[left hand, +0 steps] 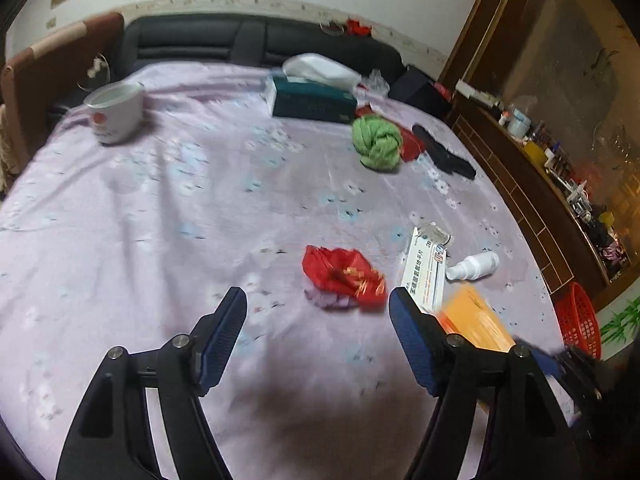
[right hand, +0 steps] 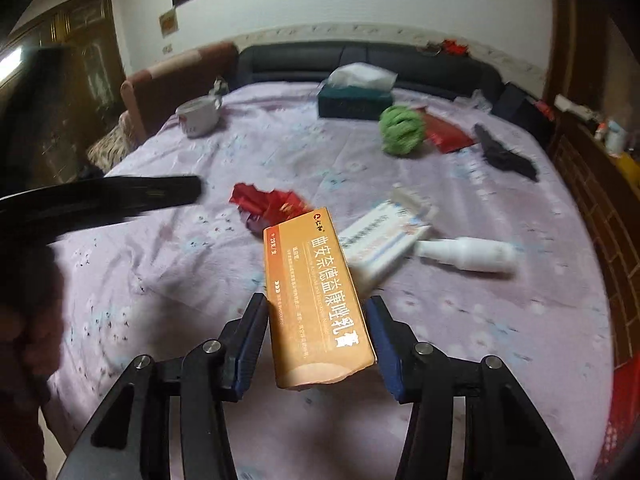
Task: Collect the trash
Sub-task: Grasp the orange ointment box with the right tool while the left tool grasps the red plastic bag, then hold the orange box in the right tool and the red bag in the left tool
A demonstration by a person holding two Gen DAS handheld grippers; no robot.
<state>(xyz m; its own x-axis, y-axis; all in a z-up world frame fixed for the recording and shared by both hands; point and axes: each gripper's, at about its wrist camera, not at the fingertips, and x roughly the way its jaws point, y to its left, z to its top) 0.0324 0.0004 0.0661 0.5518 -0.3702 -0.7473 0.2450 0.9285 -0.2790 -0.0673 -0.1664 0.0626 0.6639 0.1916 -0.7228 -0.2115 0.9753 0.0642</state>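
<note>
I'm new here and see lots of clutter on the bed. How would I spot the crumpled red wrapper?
Start at the lilac bedspread and look toward its near edge, in front of the left gripper. The crumpled red wrapper lies left of the white medicine box. Unlike the boxes beside it, it is scrunched foil with gold print.

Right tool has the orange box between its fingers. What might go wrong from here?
1. The orange box sits between the right tool fingers with gaps showing on both sides, so it may slip out.
2. The white carton and spray bottle lie just beyond it; a swing could knock them.
3. The left tool hangs open over the red wrapper, close enough for the tools to collide.
</note>
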